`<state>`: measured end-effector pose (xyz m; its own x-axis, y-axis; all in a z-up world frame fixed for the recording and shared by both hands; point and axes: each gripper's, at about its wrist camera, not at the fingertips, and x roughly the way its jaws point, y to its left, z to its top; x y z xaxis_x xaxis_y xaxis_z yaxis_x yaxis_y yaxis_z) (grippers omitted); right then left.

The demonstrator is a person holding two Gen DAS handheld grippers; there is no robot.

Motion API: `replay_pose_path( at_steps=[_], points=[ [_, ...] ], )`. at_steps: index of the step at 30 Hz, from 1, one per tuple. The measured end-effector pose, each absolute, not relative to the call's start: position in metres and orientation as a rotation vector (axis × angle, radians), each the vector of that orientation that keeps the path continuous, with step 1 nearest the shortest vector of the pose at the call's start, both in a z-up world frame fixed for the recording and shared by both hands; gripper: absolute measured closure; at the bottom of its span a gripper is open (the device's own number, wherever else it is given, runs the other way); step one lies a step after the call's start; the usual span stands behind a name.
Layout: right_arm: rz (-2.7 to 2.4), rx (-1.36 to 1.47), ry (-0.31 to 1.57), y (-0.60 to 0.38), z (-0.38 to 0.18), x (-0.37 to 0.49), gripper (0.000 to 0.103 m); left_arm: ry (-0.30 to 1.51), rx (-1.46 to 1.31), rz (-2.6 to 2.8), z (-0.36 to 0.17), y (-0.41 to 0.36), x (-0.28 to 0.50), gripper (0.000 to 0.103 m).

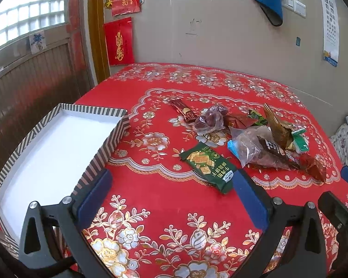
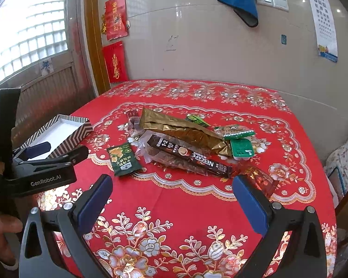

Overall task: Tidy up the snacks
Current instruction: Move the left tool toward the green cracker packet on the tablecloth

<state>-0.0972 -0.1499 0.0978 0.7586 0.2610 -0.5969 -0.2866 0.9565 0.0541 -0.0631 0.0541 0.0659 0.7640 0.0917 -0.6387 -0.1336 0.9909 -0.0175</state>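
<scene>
**Both jaws wide, snacks piled mid-table**

On my left sits the striped box (image 1: 58, 143), empty, on the red tabletop (image 1: 164, 199). My left hand-held gripper (image 1: 171, 199) is spread, holding nothing. The green cracker packet (image 1: 208, 164) lies just beside the snack pile (image 2: 187, 143). My right hand-held gripper (image 2: 171, 201) is spread too.

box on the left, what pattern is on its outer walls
Black-and-white stripes on the shallow cardboard box, white inside; clearest in the left wrist view.

Black left gripper (image 1: 171, 199), blue-padded jaws, silver screws, white "GenRobot.AI" lettering
</scene>
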Motion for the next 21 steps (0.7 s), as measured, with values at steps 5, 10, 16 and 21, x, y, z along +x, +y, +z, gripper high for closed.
replay_pose_path(
  at_steps=[5, 10, 16, 21],
  points=[
    [0.296, -0.044, 0.646, -0.149, 0.097, -0.097, 0.0, 0.702, -0.053, 0.128, 0.062, 0.052, -0.061, 0.0],
    [0.289, -0.039, 0.656, -0.151, 0.093, -0.095, 0.0, 0.728, -0.071, 0.125, 0.057, 0.051, -0.055, 0.0],
    [0.297, -0.015, 0.672, -0.159, 0.089, -0.092, 0.0, 0.735, -0.067, 0.133, 0.055, 0.049, -0.053, 0.0],
    [0.304, -0.02, 0.671, -0.157, 0.089, -0.09, 0.0, 0.732, -0.061, 0.136, 0.055, 0.047, -0.052, 0.0]
  ],
)
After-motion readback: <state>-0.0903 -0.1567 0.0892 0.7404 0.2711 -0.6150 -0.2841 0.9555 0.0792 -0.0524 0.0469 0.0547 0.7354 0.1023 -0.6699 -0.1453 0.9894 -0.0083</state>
